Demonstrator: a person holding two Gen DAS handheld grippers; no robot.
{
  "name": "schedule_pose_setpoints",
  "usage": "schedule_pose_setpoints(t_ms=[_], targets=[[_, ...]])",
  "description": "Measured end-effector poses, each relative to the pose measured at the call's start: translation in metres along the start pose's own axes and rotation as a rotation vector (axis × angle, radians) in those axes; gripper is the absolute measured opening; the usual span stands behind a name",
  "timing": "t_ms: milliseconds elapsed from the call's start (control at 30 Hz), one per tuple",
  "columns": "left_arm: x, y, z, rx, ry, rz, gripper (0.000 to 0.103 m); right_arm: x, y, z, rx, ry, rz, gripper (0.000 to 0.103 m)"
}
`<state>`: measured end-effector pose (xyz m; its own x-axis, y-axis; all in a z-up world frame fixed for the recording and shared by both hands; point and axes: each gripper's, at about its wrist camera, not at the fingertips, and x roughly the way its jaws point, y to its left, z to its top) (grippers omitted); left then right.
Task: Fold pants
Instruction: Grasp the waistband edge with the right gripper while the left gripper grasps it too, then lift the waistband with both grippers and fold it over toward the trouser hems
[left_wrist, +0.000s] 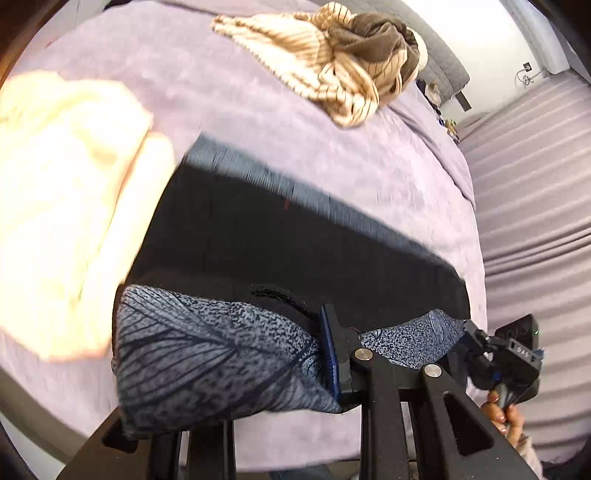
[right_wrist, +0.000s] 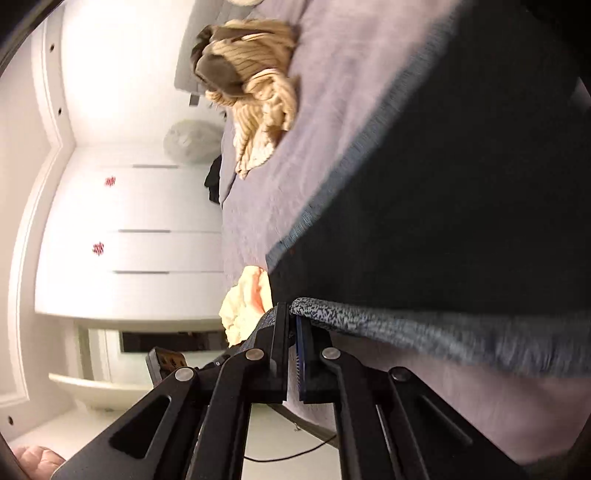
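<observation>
Closest to the lens, the left gripper (left_wrist: 332, 354) pinches the patterned blue-grey edge of the pants (left_wrist: 258, 236), and the cloth bunches thick between its fingers. The right gripper (right_wrist: 291, 354) is closed too, on the same speckled edge, which stretches away from its tips. Between the two, the dark pants hang taut over the lilac bedspread (left_wrist: 332, 147) — so I judge that the fold is under way, with the held edge being carried over the rest of the garment. The next move probably needs both grippers to travel together and lay this edge level on the far, blue-ribbed hem before letting go. A pale yellow cloth (left_wrist: 62, 192) lies just beside the pants and could be covered; the striped beige garment pile (left_wrist: 332, 62) lies well apart.
</observation>
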<state>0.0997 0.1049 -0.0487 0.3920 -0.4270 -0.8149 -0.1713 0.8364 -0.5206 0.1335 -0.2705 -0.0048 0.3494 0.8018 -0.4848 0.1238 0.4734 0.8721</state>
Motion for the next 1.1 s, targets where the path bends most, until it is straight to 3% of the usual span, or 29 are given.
schedule_pose_setpoints(t_ms=[167,267,333,467,500,533,567,600,700,867,933,1100], targets=[[0.049,-0.002,0.069,-0.016,-0.072,0.139,0.027,0.063,0.003,0.087,-0.095,0.142,-0.108,0.004],[0.098,0.014,0.093,-0.059,-0.040,0.241,0.028,0.105,-0.024,0.112,-0.096,0.216,-0.220,0.006],[0.121,0.024,0.099,-0.087,-0.002,0.270,0.028,0.130,-0.046,0.122,-0.076,0.260,-0.283,0.006],[0.101,0.012,0.094,-0.053,0.006,0.274,0.028,0.138,-0.063,0.132,-0.015,0.277,-0.234,0.012],[0.090,0.007,0.093,-0.029,0.001,0.280,0.034,0.133,-0.059,0.132,-0.026,0.280,-0.209,0.028],[0.076,0.001,0.089,0.003,-0.013,0.309,0.047,0.127,-0.052,0.132,-0.045,0.280,-0.188,0.056],[0.064,-0.004,0.089,0.024,-0.033,0.348,0.056,0.121,-0.042,0.130,-0.065,0.276,-0.178,0.074],[0.051,-0.010,0.084,0.050,-0.057,0.395,0.066,0.113,-0.035,0.128,-0.089,0.271,-0.179,0.076],[0.048,-0.026,0.081,0.078,-0.040,0.472,0.067,0.088,-0.018,0.121,-0.124,0.274,-0.158,0.076],[0.076,-0.077,0.029,0.181,0.052,0.527,0.067,0.002,-0.024,0.094,-0.140,0.207,-0.234,0.076],[0.095,-0.106,0.008,0.242,0.087,0.495,0.067,-0.039,-0.040,0.084,-0.111,0.154,-0.290,0.076],[0.146,-0.181,-0.038,0.367,0.220,0.302,0.067,-0.148,-0.093,0.042,0.034,-0.033,-0.435,0.076]])
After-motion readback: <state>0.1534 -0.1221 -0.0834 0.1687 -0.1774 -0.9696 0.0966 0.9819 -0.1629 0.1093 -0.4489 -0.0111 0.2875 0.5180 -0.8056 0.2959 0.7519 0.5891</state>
